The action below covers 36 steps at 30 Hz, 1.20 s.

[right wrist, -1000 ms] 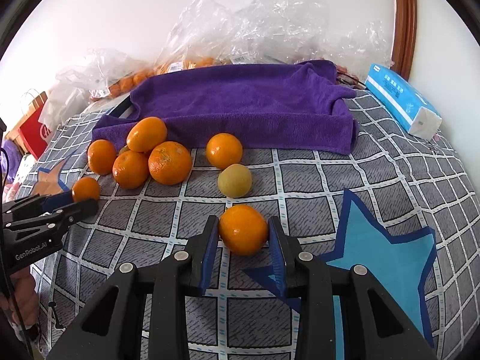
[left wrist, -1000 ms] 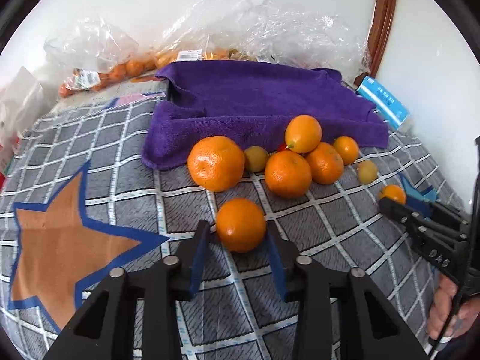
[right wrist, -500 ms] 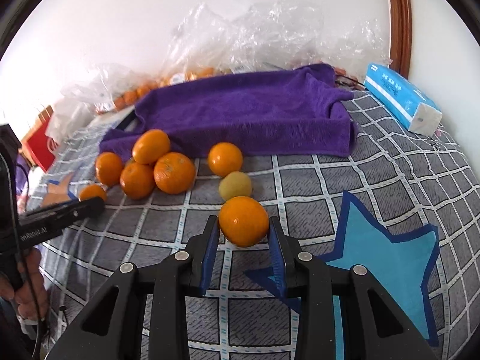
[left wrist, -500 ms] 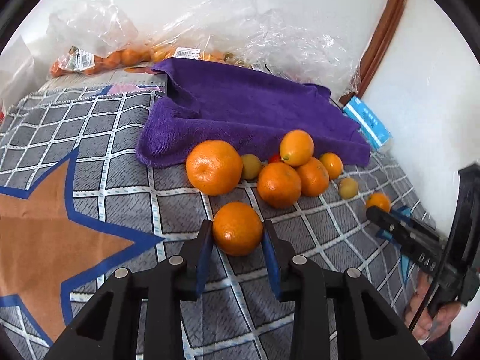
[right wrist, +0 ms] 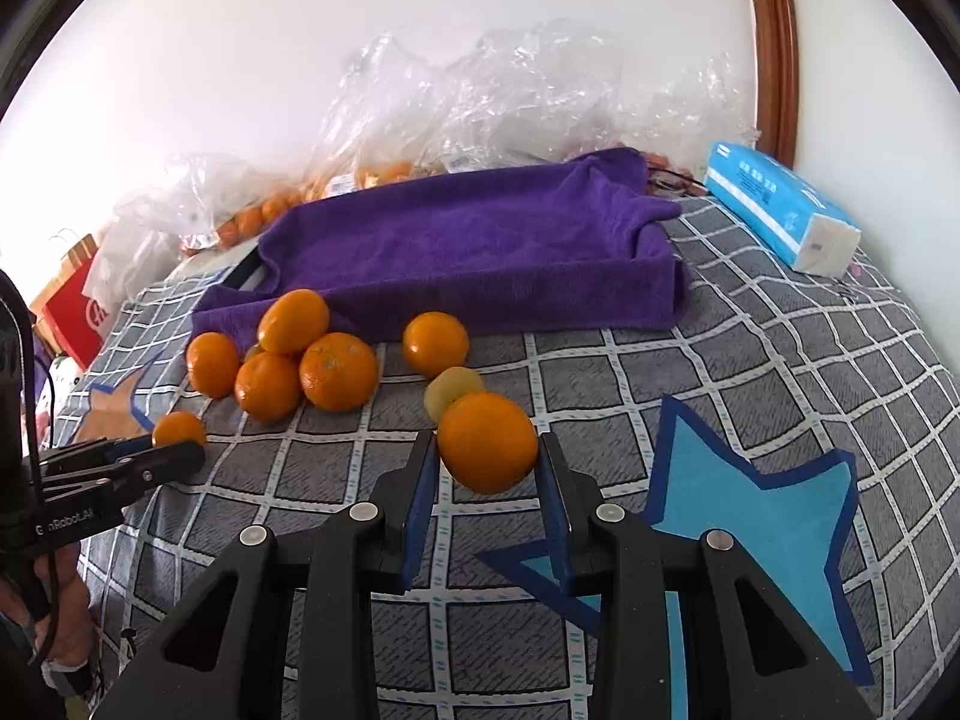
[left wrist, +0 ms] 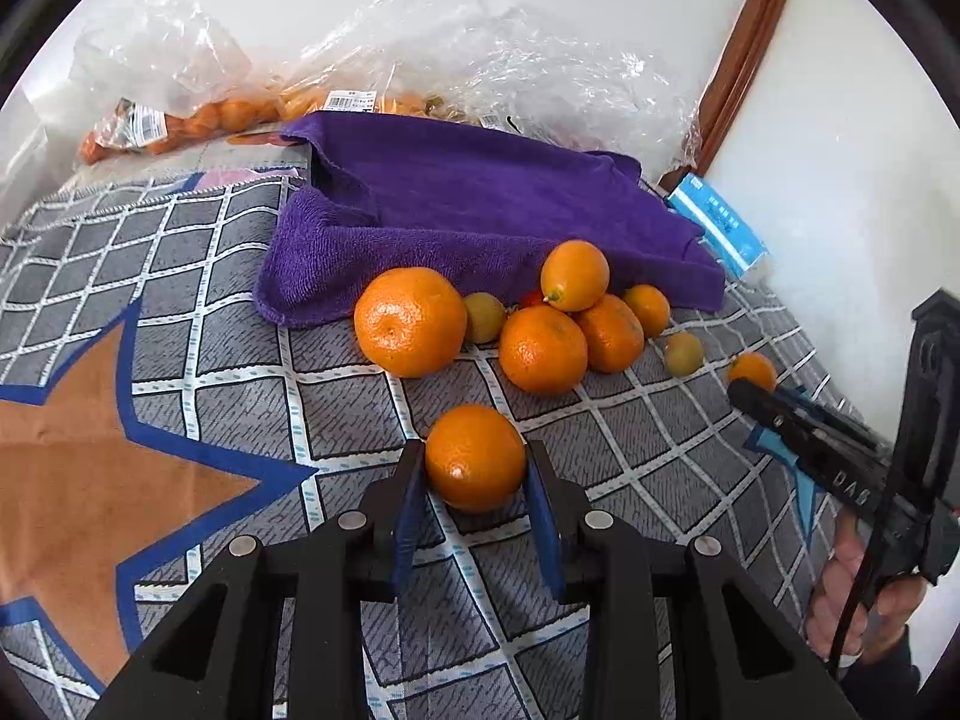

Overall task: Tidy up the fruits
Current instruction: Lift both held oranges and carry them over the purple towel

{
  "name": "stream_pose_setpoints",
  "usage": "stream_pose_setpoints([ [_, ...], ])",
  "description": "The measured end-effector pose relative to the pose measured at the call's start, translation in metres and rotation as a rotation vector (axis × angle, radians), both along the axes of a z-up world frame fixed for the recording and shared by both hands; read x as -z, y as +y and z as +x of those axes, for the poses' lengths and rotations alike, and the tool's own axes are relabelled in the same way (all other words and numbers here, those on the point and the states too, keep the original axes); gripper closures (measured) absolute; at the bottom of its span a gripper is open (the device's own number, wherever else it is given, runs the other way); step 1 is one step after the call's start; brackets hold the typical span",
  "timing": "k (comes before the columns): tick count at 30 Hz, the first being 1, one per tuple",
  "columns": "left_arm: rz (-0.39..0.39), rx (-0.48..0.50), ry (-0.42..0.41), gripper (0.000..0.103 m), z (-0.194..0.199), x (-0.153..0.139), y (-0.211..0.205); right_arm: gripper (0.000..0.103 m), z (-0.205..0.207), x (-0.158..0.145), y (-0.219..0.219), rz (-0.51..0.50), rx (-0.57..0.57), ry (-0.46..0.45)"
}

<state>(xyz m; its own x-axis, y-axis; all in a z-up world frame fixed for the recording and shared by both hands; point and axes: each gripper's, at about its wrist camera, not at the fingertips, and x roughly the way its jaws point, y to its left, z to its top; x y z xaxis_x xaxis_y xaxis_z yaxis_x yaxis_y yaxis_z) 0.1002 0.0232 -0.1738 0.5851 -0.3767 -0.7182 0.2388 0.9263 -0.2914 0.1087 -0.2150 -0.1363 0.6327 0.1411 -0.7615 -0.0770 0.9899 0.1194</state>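
Note:
My left gripper [left wrist: 474, 471] is shut on a small orange [left wrist: 474, 459] just above the grey checked cloth [left wrist: 228, 354]. My right gripper [right wrist: 487, 468] is shut on another orange [right wrist: 487, 443], which overlaps a yellowish fruit [right wrist: 447, 387] behind it. A pile of oranges [left wrist: 543, 349] lies at the front edge of the purple towel [left wrist: 480, 210]. A large orange [left wrist: 410, 321] sits on its left and an oval one [left wrist: 575, 275] on top. The right wrist view shows the same pile [right wrist: 338, 371], the towel [right wrist: 480, 246] and my left gripper [right wrist: 174, 450] with its orange [right wrist: 179, 429].
Clear plastic bags [right wrist: 510, 102] with more oranges lie behind the towel along the white wall. A blue tissue pack [right wrist: 780, 213] rests at the right rear, a red bag [right wrist: 78, 306] at the far left. A hand [left wrist: 852, 594] holds the right gripper [left wrist: 744, 390].
The left gripper's pads have come in against the orange. Both views have tilted a little; each orange stays between its gripper's pads, and the pile has not moved.

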Motion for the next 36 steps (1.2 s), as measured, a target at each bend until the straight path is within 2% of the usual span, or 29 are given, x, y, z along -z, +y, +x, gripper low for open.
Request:
stream_pose_setpoints([
  [6, -0.039, -0.008, -0.019, 0.072, 0.000, -0.003, 0.003, 0.070, -0.001, 0.001, 0.005, -0.017, -0.031, -0.004],
  [13, -0.018, -0.065, -0.095, 0.072, -0.008, -0.016, 0.010, 0.070, -0.002, -0.002, -0.002, 0.037, -0.043, -0.019],
  [16, -0.011, -0.095, -0.076, 0.072, -0.010, -0.020, 0.014, 0.070, -0.002, -0.002, 0.000, 0.034, -0.051, -0.014],
  [20, -0.065, -0.122, -0.020, 0.072, -0.013, -0.024, 0.022, 0.070, -0.007, -0.006, 0.003, 0.069, -0.102, -0.035],
  [24, -0.035, -0.147, -0.040, 0.072, -0.018, -0.035, 0.020, 0.070, -0.010, -0.009, 0.008, 0.097, -0.131, -0.037],
  [30, -0.016, -0.169, -0.067, 0.072, -0.012, -0.059, 0.021, 0.070, -0.011, -0.033, 0.021, 0.084, -0.171, -0.085],
  [36, -0.034, -0.212, -0.121, 0.072, 0.008, -0.089, 0.031, 0.070, 0.004, -0.064, 0.031, 0.080, -0.200, -0.134],
])
